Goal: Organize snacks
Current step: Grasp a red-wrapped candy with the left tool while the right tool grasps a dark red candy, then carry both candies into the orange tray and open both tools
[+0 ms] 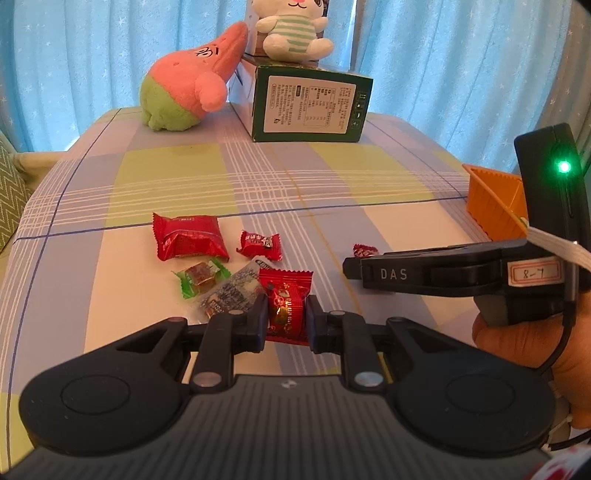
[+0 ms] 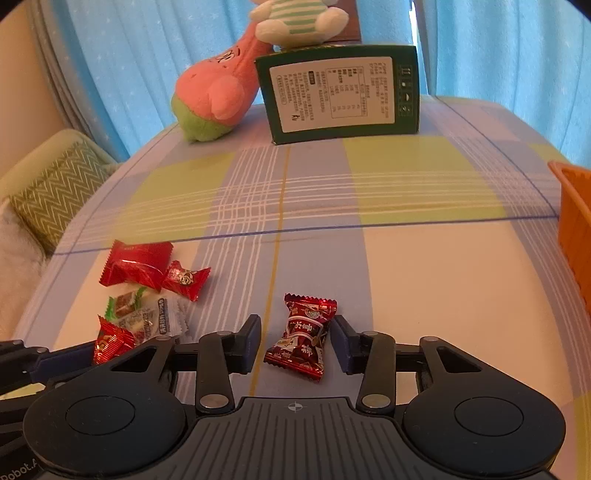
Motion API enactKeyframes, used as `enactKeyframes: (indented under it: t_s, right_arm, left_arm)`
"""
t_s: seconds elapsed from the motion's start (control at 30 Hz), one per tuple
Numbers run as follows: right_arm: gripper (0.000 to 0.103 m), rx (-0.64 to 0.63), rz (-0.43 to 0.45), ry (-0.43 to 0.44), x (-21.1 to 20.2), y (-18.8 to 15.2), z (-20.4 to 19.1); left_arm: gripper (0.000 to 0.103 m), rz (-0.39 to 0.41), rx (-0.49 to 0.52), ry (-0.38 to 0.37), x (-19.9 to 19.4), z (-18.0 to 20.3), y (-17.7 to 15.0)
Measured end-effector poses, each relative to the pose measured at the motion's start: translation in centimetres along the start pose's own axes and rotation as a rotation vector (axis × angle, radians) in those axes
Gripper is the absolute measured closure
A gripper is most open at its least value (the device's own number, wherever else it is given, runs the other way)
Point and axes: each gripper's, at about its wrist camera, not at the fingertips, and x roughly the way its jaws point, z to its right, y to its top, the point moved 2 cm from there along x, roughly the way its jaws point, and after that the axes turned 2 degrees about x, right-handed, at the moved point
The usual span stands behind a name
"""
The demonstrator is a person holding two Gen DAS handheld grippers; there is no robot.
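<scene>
My left gripper point(image 1: 286, 317) is shut on a red and gold snack packet point(image 1: 286, 304) low over the table. Beside it lie a clear silver packet point(image 1: 231, 290), a green-ended candy point(image 1: 199, 277), a big red packet point(image 1: 188, 238) and a small red candy point(image 1: 259, 245). My right gripper point(image 2: 295, 341) is open, its jaws either side of a dark red candy point(image 2: 303, 334) that lies on the cloth. The right gripper also shows in the left wrist view point(image 1: 351, 267), with that candy point(image 1: 364, 250) behind its tip. The left gripper's packet point(image 2: 110, 341) shows in the right wrist view.
An orange basket point(image 1: 495, 205) stands at the table's right edge, also in the right wrist view point(image 2: 576, 229). At the back stand a green box point(image 1: 310, 105), a pink and green plush point(image 1: 192, 85) and a white striped plush point(image 1: 291, 29). A cushion point(image 2: 55, 192) lies left.
</scene>
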Motion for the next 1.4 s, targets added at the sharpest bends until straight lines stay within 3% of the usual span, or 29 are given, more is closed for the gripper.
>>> enactKeyframes:
  t_s: [0.03,0.07,0.27,0.97,1.4]
  right_arm:
    - [0.077,-0.022,0.002,-0.014,0.0,-0.1,-0.1]
    - [0.079,-0.041,0.003,-0.022,0.0,-0.3,-0.2]
    - [0.082,-0.020,-0.005,-0.004,-2.1,-1.8,0.8]
    - [0.082,0.165,0.086,-0.057,-19.8,-6.0,7.0]
    - [0.082,0.221,0.139,-0.105,-26.6,-7.1,12.0]
  left_arm:
    - [0.085,0.000,0.002,0.001,0.0,0.0,0.0]
    - [0.085,0.000,0.001,0.003,0.0,0.1,0.0]
    - [0.085,0.004,0.010,-0.002,-0.5,0.6,-0.1]
    - [0.085,0.036,0.013,-0.058,-9.4,10.8,-0.7]
    - [0.085,0.030,0.030,-0.106,-11.3,18.2,-0.6]
